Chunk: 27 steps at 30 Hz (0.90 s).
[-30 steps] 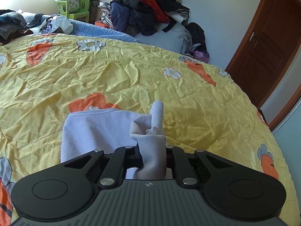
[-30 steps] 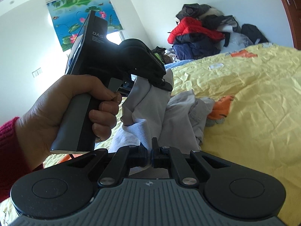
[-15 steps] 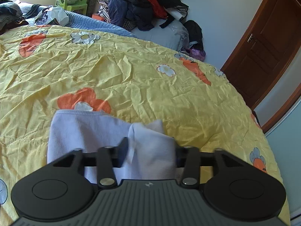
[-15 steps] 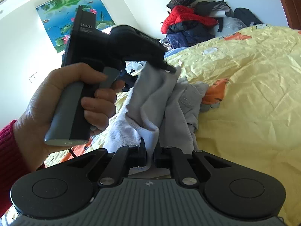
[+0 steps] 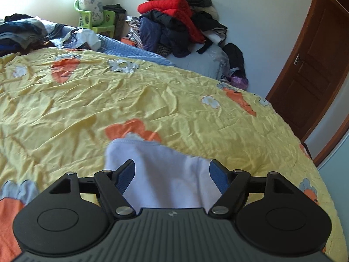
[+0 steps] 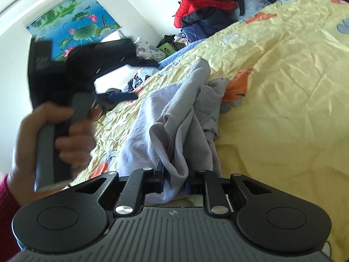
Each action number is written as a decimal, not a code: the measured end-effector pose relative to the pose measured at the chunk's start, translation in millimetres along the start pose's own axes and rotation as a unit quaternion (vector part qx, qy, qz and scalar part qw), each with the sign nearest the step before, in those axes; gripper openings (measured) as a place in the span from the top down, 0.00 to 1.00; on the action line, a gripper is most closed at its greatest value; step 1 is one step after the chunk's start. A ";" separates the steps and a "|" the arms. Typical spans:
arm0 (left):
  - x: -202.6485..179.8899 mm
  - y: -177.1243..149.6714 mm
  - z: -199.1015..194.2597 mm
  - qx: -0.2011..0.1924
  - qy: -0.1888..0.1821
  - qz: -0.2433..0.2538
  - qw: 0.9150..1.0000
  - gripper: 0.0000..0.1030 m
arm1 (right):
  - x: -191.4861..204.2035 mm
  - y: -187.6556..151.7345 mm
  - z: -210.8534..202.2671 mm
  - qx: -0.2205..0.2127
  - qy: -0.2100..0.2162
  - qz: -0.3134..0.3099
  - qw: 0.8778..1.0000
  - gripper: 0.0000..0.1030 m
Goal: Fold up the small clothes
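Observation:
A small pale lilac garment (image 5: pixel 157 166) lies on the yellow flowered bedspread (image 5: pixel 109 100). My left gripper (image 5: pixel 172 174) is open just above it, with cloth showing between the spread jaws and held by neither. In the right wrist view the same garment (image 6: pixel 172 118) lies bunched, with a fold rising toward the camera. My right gripper (image 6: pixel 175 180) has its jaws partly apart around a hem fold. The left gripper (image 6: pixel 122 78) shows there, blurred, lifted off the cloth and held by a hand (image 6: pixel 52 139).
A heap of red, navy and black clothes (image 5: pixel 181 24) sits beyond the far edge of the bed. Dark clothes (image 5: pixel 19 32) lie at the far left. A green stool (image 5: pixel 93 19) stands by the wall. A brown door (image 5: pixel 314 65) is at the right.
My left gripper opened, let go of the garment's edge and lifted away. The cloth dropped onto the bed. My right gripper's jaws widened around the hem fold.

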State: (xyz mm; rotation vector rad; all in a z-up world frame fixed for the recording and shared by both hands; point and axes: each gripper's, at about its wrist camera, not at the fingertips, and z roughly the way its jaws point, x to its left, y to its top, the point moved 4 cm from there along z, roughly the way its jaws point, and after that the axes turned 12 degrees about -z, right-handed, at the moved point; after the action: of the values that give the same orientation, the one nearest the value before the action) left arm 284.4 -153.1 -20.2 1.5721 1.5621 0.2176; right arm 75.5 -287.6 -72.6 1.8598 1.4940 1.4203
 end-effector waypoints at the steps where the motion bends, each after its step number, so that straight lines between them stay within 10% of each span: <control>1: 4.8 -2.6 -4.1 -0.003 0.003 0.002 1.000 0.27 | -2.1 -0.5 -0.5 0.001 0.003 0.006 1.000 0.78; 8: 28.2 -39.9 -33.5 -0.010 0.023 0.030 0.999 0.26 | -19.1 2.0 -8.9 0.003 0.008 0.046 0.999 0.72; 15: 38.6 -86.9 -52.1 0.003 0.043 0.052 0.998 0.22 | 12.3 26.2 -38.3 -0.059 -0.136 -0.138 0.979 0.67; 21: 42.6 -104.6 -55.8 0.004 0.057 0.053 0.997 0.22 | 49.8 40.1 -7.2 -0.038 -0.087 -0.268 0.959 0.69; 27: 39.2 -108.9 -62.5 -0.015 0.073 0.076 0.994 0.18 | 20.2 43.9 18.6 -0.009 -0.135 -0.229 0.964 0.70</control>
State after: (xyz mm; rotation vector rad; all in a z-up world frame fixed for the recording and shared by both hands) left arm 171.9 -110.6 -73.4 1.6857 1.5425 0.4476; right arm 112.7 -280.8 -37.2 1.4908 1.6229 0.9224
